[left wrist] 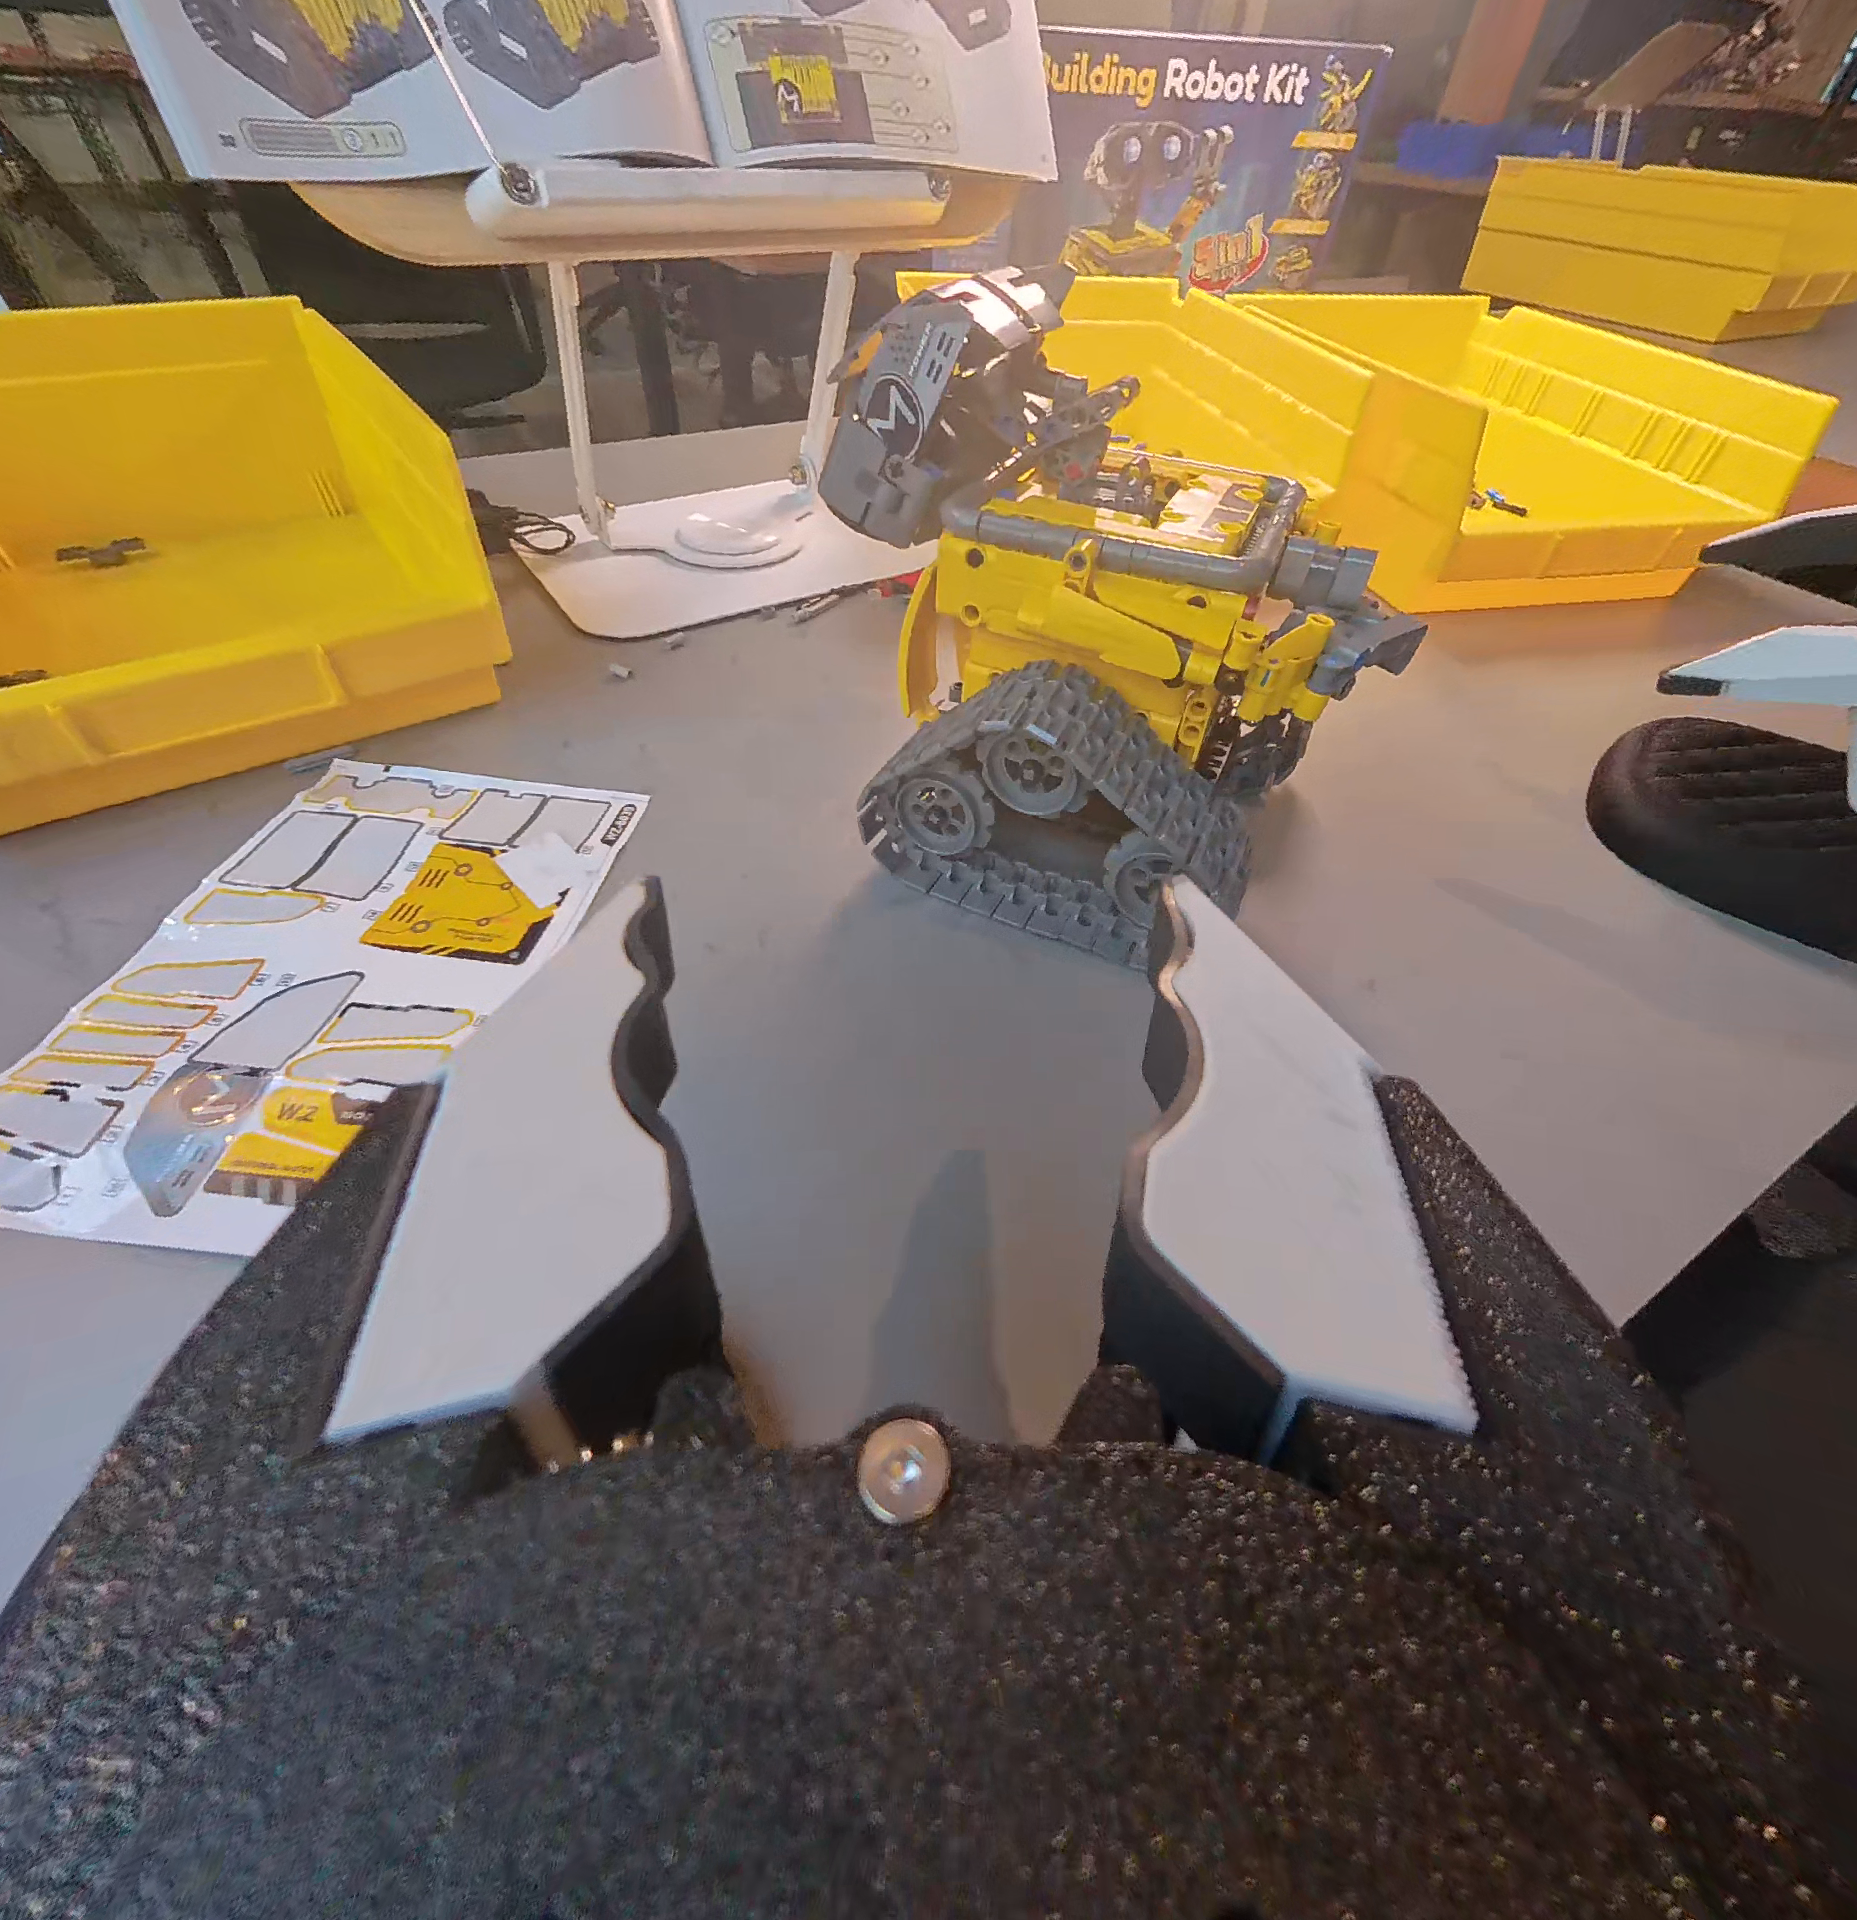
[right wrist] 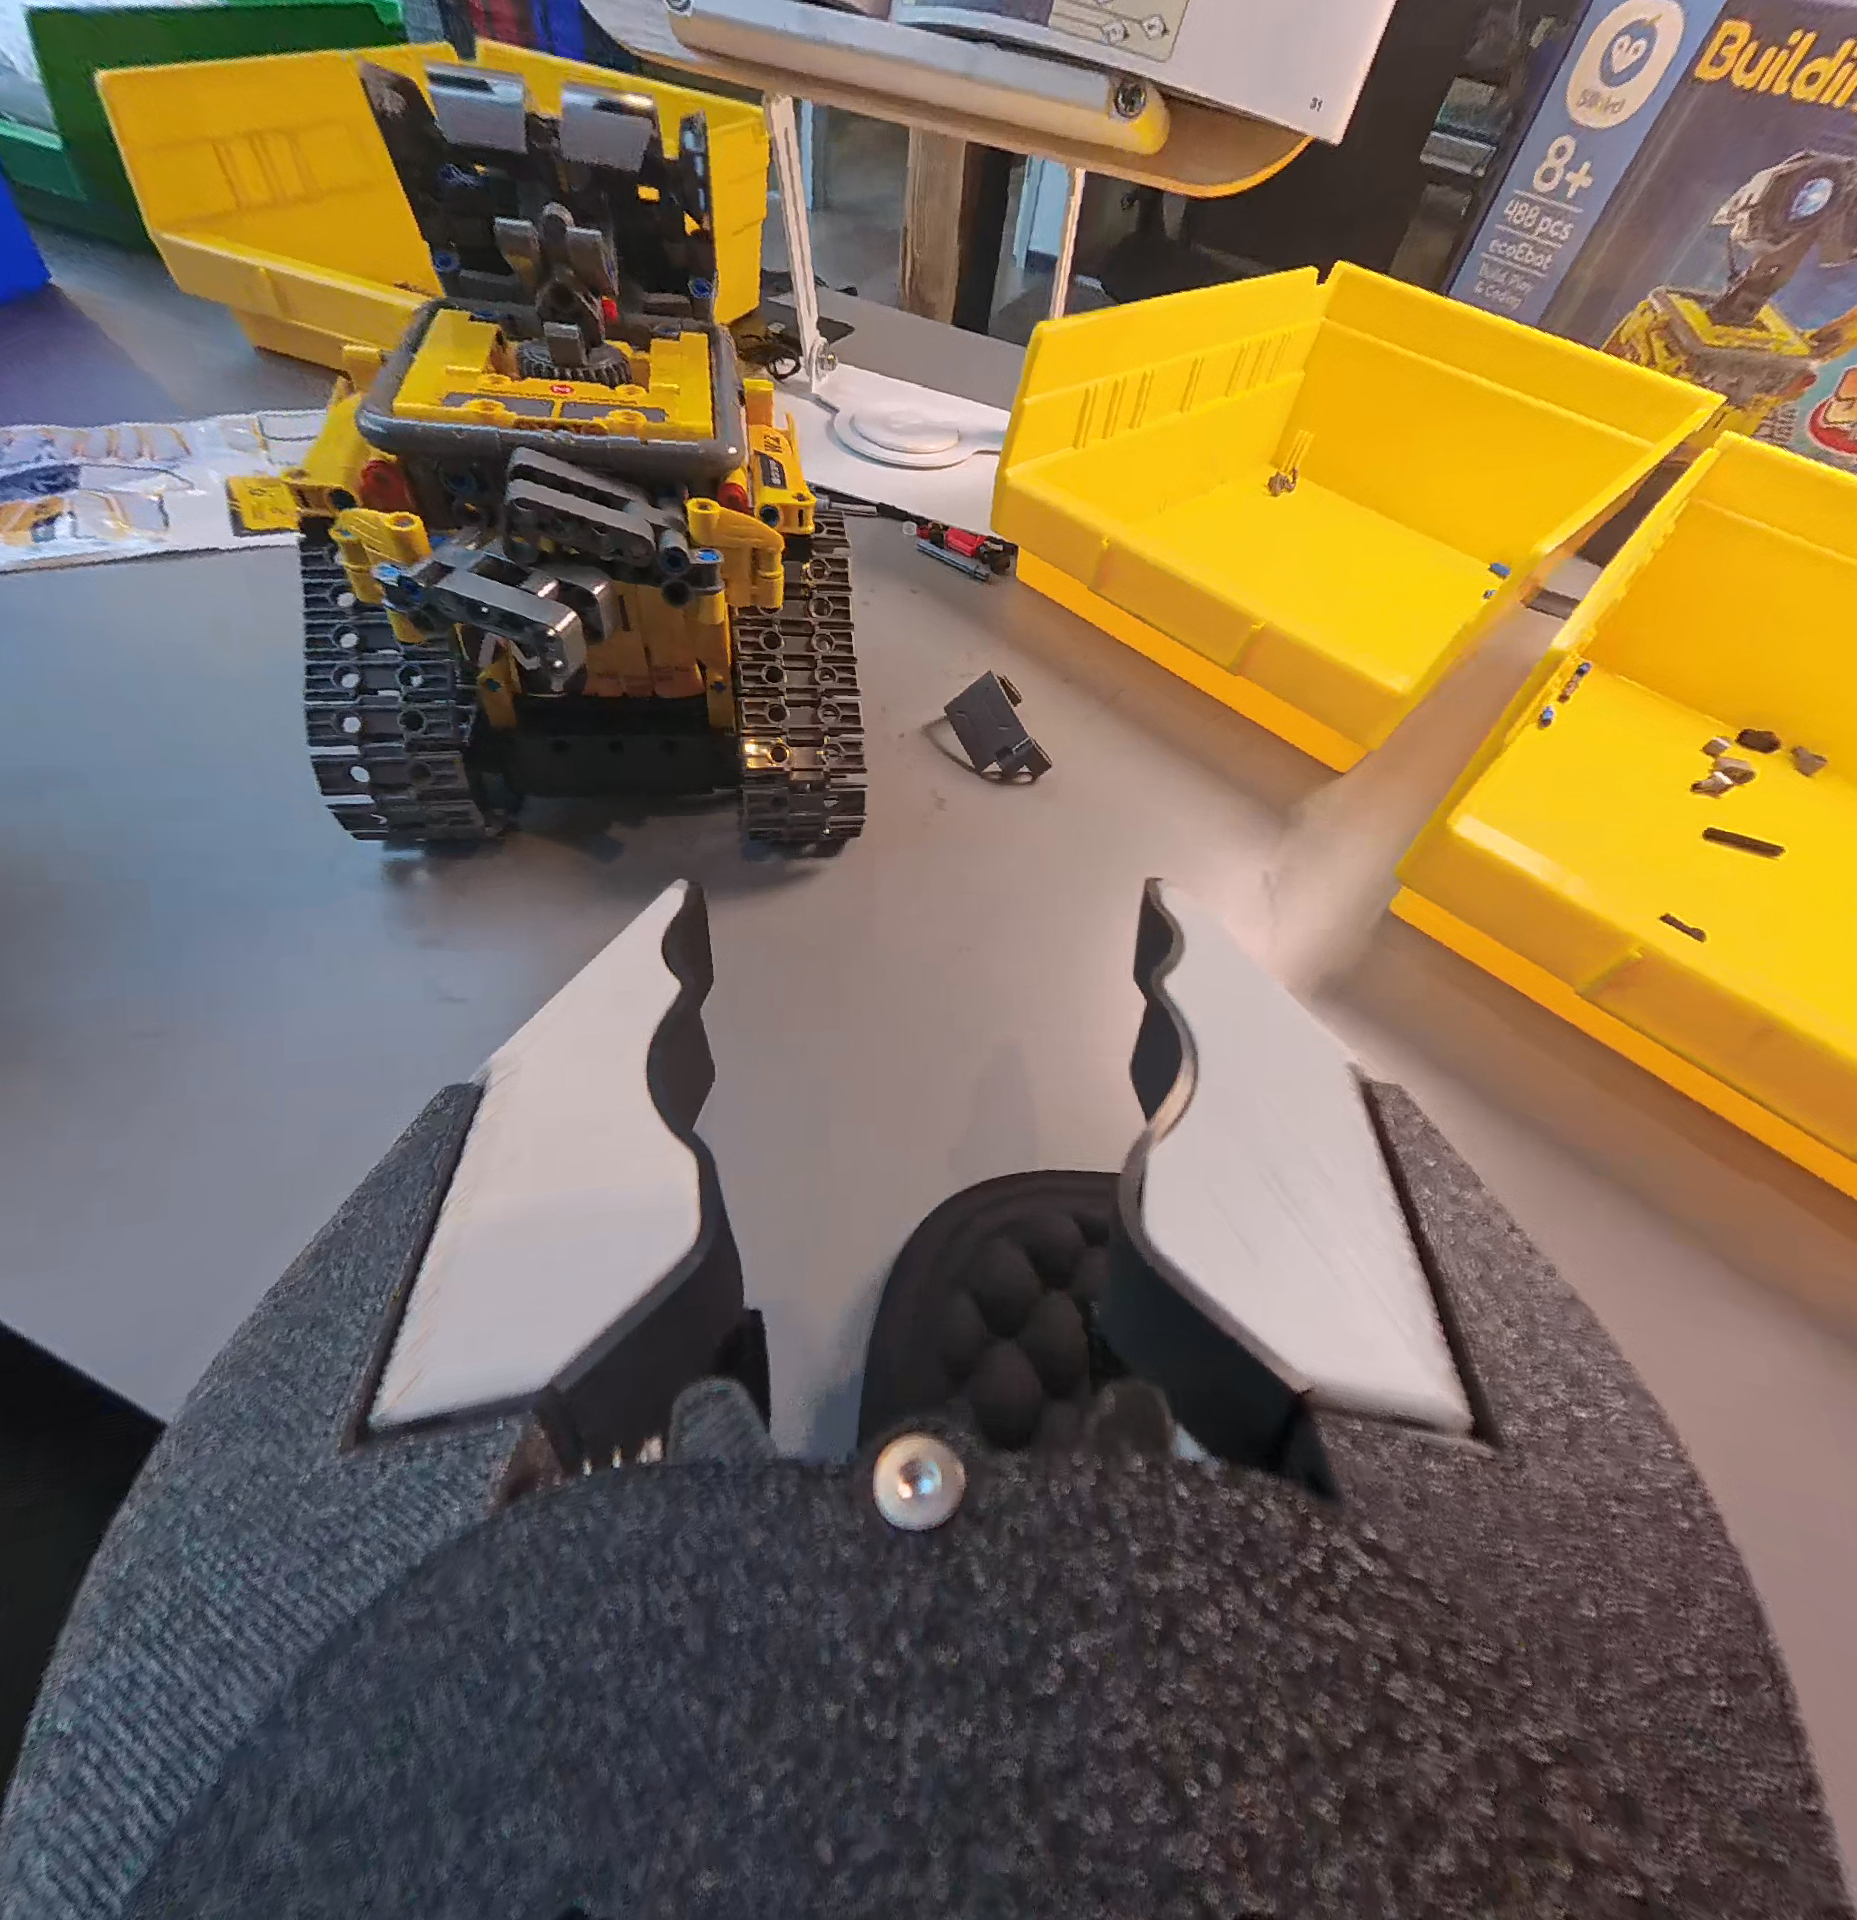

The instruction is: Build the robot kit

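A yellow and grey brick-built robot on grey caterpillar tracks (left wrist: pixel 1100 665) stands on the grey table, its dark head tilted left. My left gripper (left wrist: pixel 908 899) is open and empty, just short of the robot's track. A sticker sheet (left wrist: pixel 280 987) lies to its left. In the right wrist view the same robot (right wrist: pixel 581 582) stands ahead and to the left. My right gripper (right wrist: pixel 913 899) is open and empty, a short way from the tracks. A small black brick piece (right wrist: pixel 991 727) lies on the table ahead of it. The right gripper also shows at the right edge of the left wrist view (left wrist: pixel 1797 665).
Yellow storage bins stand around: one at left (left wrist: pixel 228 582), several behind and right (right wrist: pixel 1319 520) (right wrist: pixel 1682 831), holding a few small parts. A white book stand (left wrist: pixel 695 540) holds an open instruction booklet (left wrist: pixel 591 73). The kit's box (left wrist: pixel 1204 156) stands behind. From my right tips it is roughly 15 cm to the small black brick piece (right wrist: pixel 991 727); from my left, 30 cm.
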